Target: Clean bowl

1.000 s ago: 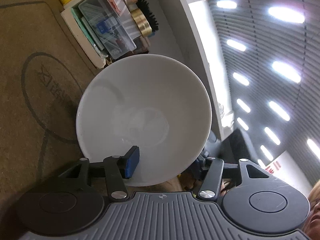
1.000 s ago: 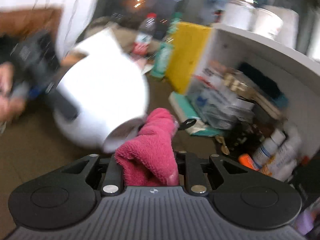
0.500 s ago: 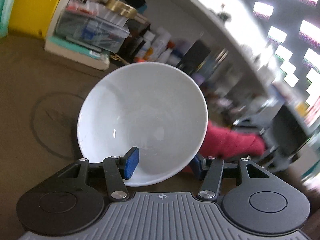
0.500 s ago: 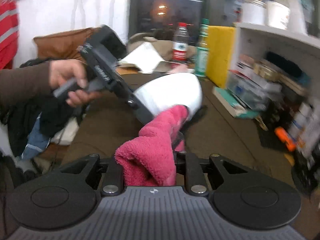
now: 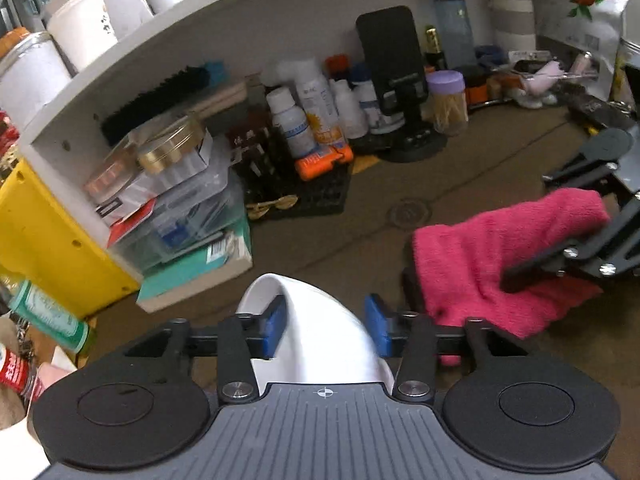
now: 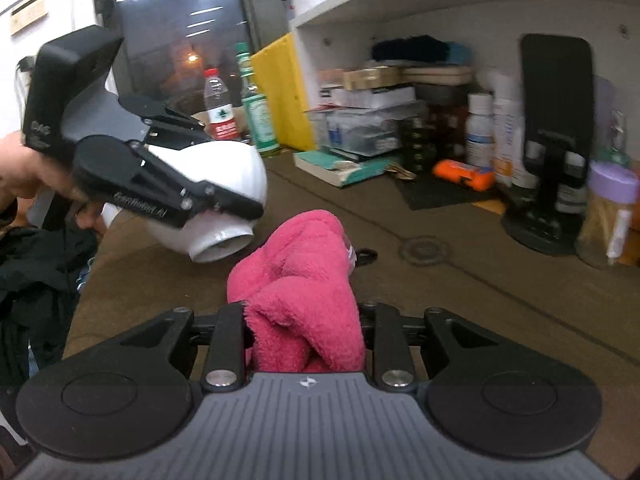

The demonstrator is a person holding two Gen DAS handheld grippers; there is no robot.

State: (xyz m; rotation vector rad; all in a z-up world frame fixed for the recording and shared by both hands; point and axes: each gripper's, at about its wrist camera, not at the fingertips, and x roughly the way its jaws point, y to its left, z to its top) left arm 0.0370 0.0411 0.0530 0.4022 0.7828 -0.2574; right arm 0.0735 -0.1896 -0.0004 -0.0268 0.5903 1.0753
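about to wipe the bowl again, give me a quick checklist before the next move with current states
1. The left gripper has the white bowl by its wall: ok, though the jaws are closing, so the grip is still settling.
2. The pink cloth sits between the fingers of the right gripper: ok, but those jaws are opening, so watch it.
3. Bowl held off the brown table: ok, tilted with its foot ring toward the cloth.
4. Cloth touching the bowl: not ok, a gap shows.
5. Bowl inside clean: cannot tell, only the outside shows.
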